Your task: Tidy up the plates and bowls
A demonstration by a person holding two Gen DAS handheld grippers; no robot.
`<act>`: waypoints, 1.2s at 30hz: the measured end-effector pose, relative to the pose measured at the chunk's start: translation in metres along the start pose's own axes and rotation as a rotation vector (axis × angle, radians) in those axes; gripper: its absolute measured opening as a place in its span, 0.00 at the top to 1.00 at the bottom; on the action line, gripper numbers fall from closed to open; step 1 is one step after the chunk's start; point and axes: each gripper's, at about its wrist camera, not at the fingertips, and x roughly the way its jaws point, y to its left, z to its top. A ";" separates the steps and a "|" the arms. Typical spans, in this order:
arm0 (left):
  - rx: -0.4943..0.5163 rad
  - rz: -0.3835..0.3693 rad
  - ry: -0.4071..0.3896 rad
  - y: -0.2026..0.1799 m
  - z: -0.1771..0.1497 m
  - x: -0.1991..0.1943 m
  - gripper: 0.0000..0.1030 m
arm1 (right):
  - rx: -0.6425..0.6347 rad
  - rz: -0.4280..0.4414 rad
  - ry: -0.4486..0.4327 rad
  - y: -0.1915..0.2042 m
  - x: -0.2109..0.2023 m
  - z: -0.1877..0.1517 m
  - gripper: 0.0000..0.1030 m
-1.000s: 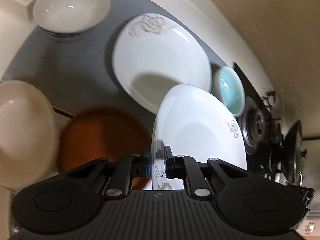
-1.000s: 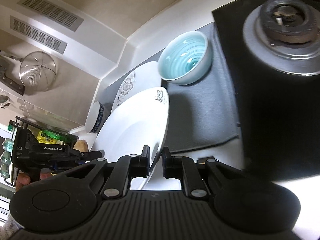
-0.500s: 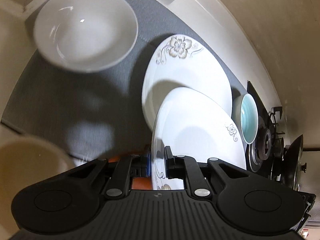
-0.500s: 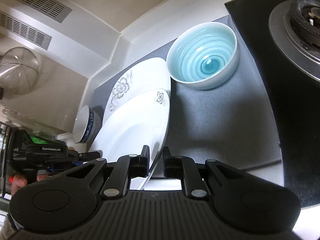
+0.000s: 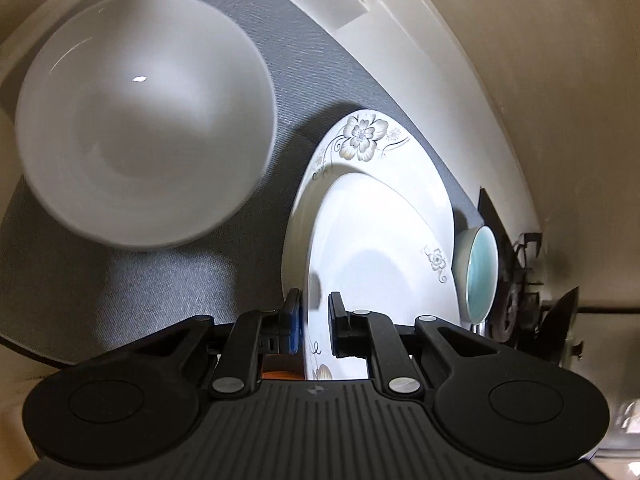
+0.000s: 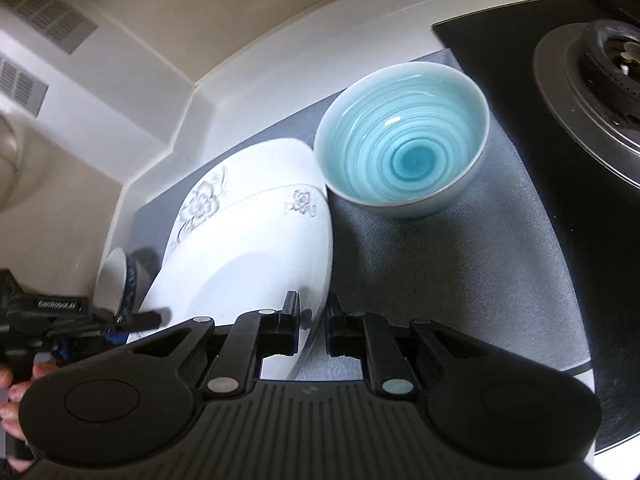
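- We keep the jaws of our left gripper (image 5: 314,322) closed on the near rim of the upper plate (image 5: 380,256); our right gripper (image 6: 313,326) pinches its opposite rim.
- Just under it lies the lower plate (image 5: 360,140), on the grey mat (image 5: 160,284) of the table.
- Beyond the right jaws stands the blue bowl (image 6: 404,152).
- Left of the left jaws is the white bowl (image 5: 144,120).
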 end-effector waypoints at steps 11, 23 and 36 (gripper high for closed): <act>-0.213 -0.090 -0.018 0.031 -0.032 -0.011 0.76 | -0.042 -0.042 -0.099 0.009 0.007 -0.007 0.87; -0.026 0.045 -0.156 -0.001 -0.037 -0.013 0.92 | -0.076 -0.064 -0.031 0.011 -0.010 -0.011 0.86; 0.079 0.052 -0.177 -0.001 -0.041 -0.009 0.82 | -0.076 0.001 -0.001 0.016 0.018 -0.019 0.74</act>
